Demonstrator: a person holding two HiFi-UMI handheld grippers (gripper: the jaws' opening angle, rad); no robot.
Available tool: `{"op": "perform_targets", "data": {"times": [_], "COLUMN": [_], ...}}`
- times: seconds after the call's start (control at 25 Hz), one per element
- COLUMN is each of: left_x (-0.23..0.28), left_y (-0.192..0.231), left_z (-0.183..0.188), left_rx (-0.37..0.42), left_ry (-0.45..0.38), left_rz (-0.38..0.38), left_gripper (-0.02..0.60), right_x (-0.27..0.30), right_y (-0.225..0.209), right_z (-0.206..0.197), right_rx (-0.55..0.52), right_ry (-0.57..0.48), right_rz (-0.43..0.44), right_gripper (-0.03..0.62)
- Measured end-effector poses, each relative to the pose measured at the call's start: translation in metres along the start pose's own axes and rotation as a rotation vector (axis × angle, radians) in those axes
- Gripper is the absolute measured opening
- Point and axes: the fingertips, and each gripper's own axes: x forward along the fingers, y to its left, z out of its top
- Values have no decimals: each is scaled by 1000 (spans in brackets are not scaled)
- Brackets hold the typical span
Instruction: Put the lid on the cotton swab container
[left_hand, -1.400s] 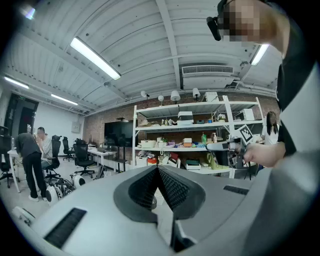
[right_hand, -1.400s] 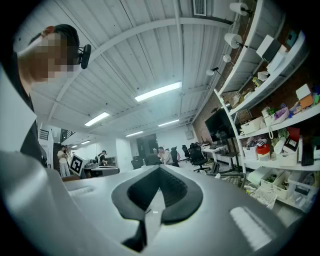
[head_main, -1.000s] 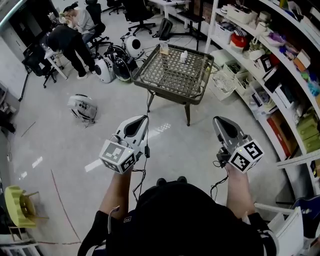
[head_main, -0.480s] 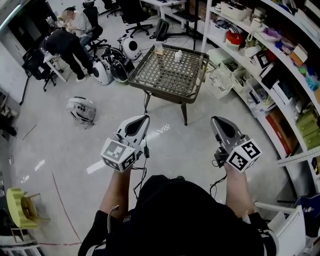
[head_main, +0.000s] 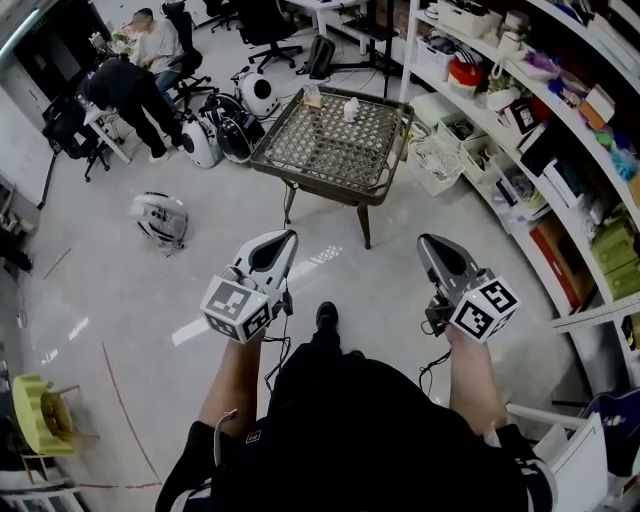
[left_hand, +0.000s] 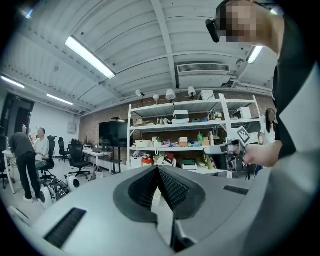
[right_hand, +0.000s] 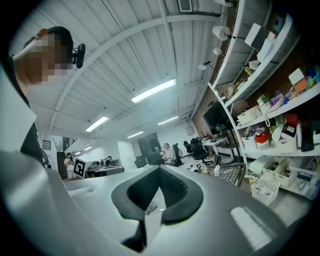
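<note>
Far ahead stands a low table with a metal mesh top. At its far edge are two small items: a clear container and a small white object, both too small to identify further. Both grippers are held up in front of the person, well short of the table. My left gripper is shut with nothing in it, its ribbed pads meeting at the tip. My right gripper is also shut and empty. In the right gripper view the table shows beyond the jaws.
Long shelves crowded with boxes run along the right. White wheeled robots and another device sit on the floor at left. People work at desks at the back left. A yellow chair stands at the near left.
The person has stepped forward, and a shoe now shows below the grippers. The table has shifted slightly left in view. Both grippers keep the same pose, shut.
</note>
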Motion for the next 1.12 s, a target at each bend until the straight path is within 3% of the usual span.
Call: {"op": "perform_targets", "data": {"times": [0.44, 0.76, 1.12], "left_x": [42, 90, 122], "left_y": [53, 118, 199], "left_z": [-21, -23, -24], "left_rx": [-71, -88, -118], "left_ry": [22, 12, -14], "left_rz": [-13, -30, -65], "left_gripper": [5, 5, 5], "right_x": [40, 118, 200], "right_y": [-37, -68, -74], "right_z": [-12, -3, 12], "right_rx": [46, 28, 14], "right_ry": [47, 81, 96], "right_rz": [-34, -26, -33], "right_gripper": [11, 11, 11]}}
